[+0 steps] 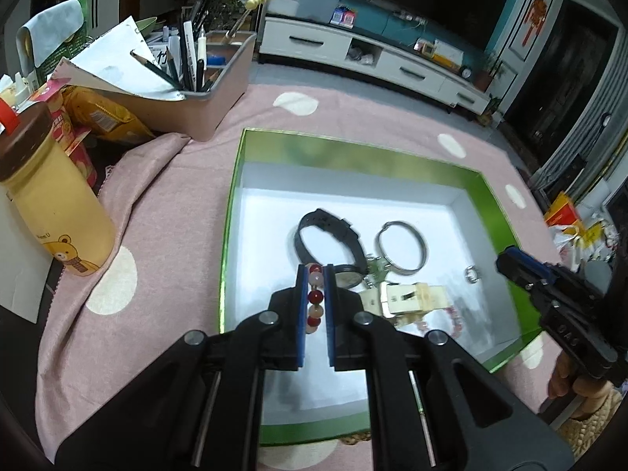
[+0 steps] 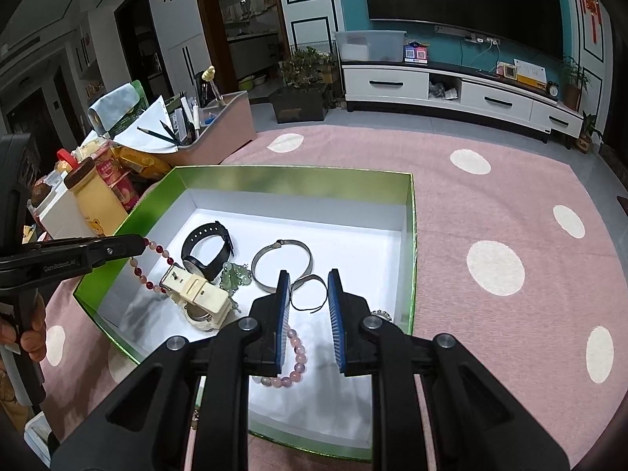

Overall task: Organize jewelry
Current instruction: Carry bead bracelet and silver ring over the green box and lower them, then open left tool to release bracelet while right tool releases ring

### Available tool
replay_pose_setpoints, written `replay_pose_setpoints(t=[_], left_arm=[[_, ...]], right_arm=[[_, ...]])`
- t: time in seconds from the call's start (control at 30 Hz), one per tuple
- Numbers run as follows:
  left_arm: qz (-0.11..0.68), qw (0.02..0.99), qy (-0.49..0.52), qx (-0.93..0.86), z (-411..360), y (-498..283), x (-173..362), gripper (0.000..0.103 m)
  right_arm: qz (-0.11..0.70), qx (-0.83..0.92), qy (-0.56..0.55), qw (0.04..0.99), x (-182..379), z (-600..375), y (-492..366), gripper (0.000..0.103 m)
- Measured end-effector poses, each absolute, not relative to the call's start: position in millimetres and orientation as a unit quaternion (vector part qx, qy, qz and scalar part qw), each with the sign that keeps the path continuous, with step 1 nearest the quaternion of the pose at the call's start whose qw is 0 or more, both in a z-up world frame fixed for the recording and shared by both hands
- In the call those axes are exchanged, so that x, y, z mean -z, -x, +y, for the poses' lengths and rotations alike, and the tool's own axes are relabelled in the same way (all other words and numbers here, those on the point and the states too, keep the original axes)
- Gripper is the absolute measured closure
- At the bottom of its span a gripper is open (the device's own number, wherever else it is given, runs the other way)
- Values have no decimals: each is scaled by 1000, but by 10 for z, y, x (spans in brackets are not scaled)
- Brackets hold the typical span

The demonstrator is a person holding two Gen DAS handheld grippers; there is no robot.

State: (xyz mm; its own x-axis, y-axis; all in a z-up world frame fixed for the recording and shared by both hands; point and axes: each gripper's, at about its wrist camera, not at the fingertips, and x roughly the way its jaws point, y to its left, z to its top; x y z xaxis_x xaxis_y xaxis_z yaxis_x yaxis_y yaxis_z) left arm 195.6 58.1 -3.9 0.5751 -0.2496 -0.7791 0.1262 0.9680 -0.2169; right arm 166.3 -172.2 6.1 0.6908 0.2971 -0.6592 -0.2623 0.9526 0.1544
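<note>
My left gripper (image 1: 316, 274) clamped on red bead bracelet (image 2: 151, 271), strand dangling over green box (image 2: 408, 235), near-left corner. Beads light, hard, slippery; elastic loop floppy, so I pinch across beads, not cord. My right gripper (image 2: 308, 294) open, empty, above box near thin ring (image 2: 310, 292). Black watch (image 2: 208, 251) and cream watch (image 2: 200, 298) inside box, beside dangling strand.

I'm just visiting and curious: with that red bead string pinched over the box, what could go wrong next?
The left gripper pinches the red bead bracelet by a few beads; it might slip out. Its dangling loop hangs beside the cream watch and could snag it. The right gripper, jaws open, hovers near the thin ring.
</note>
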Motion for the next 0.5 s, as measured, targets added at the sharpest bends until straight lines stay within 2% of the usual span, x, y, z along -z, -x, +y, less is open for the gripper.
replay_pose_setpoints(t=[0.5], left_arm=[[463, 883, 34, 74, 544, -2043, 117, 96]], right_arm=[[372, -149, -17, 916, -20, -1697, -1729, 84]])
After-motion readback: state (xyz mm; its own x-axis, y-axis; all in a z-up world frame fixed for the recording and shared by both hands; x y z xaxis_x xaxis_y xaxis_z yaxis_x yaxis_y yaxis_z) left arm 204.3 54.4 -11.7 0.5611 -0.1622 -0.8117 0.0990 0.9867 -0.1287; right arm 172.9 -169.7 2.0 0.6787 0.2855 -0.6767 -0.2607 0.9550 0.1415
